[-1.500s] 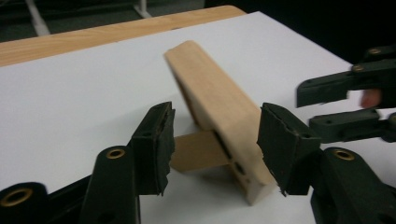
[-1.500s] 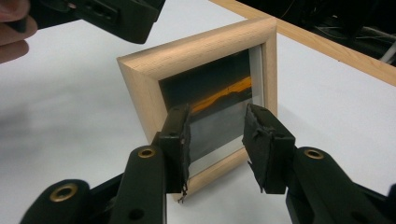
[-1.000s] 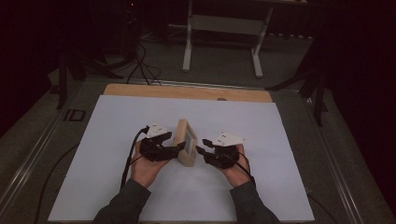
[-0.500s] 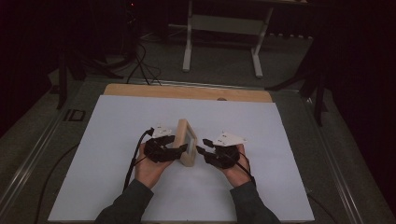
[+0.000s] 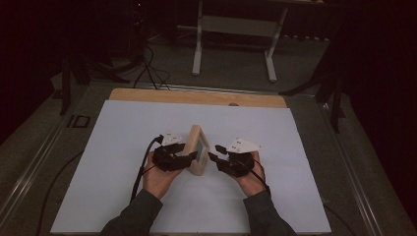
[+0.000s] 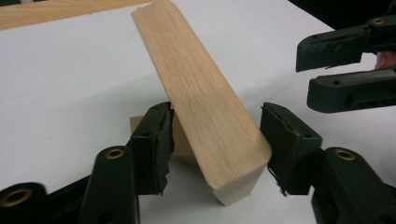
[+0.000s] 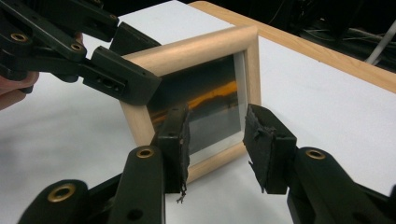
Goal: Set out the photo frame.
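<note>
The wooden picture frame (image 5: 195, 155) stood upright on its edge in the middle of the white worktop (image 5: 113, 147), between my two hands. My left gripper (image 6: 212, 140) had its jaws astride the frame's near edge; they had just been closing, one pad touching the wood and the other still short of it, so no grip was made yet. My right gripper (image 7: 215, 140) waited just off the glass side, jaws open and empty. Both forearms lay low, pointing inward at the frame.
</note>
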`<state>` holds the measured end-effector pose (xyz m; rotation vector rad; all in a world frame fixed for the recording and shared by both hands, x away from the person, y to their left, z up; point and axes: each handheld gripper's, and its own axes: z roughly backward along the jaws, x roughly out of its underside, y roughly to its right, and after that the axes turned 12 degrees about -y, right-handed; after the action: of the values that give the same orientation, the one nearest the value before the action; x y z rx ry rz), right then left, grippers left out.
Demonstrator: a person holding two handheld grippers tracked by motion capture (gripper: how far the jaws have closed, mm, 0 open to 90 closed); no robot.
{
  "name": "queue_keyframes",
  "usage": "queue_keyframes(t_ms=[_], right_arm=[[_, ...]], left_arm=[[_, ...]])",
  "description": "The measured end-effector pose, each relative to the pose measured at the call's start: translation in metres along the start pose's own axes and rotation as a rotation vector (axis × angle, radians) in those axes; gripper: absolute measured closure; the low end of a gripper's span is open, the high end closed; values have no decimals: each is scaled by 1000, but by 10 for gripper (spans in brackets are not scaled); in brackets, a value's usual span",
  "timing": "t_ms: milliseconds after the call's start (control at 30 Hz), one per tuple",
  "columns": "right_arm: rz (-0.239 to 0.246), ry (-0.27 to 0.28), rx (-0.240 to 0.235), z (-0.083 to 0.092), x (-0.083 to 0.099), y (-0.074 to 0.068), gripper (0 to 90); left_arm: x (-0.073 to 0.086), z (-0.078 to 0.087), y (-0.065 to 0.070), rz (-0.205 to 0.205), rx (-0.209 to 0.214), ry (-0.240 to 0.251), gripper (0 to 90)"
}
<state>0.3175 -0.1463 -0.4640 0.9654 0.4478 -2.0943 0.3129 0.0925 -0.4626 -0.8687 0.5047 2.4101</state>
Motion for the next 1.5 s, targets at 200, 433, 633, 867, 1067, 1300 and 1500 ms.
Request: queue_keyframes(t_ms=[200,433,633,867,1067,1300,1500], right_arm=[[-8,10,10,4,0,3,598],[-20,21,17,7,-1,6,588],[-38,36,29,10,-1,9,586],[-46,61,45,13,-8,10,584],[-70,85,52,11,-18,17,607],[-92,90,80,3,-33,27,813],[-83,78,88,-8,-41,28,895]], left_arm=[[0,0,1,-6,5,2,501],[1,2,3,-35,-13,14,568],[0,2,7,-71,-13,19,583],[0,2,8,-90,-3,22,588],[1,1,11,-135,3,27,594],[2,1,15,-163,-1,27,597],[3,-1,18,-185,5,24,597]])
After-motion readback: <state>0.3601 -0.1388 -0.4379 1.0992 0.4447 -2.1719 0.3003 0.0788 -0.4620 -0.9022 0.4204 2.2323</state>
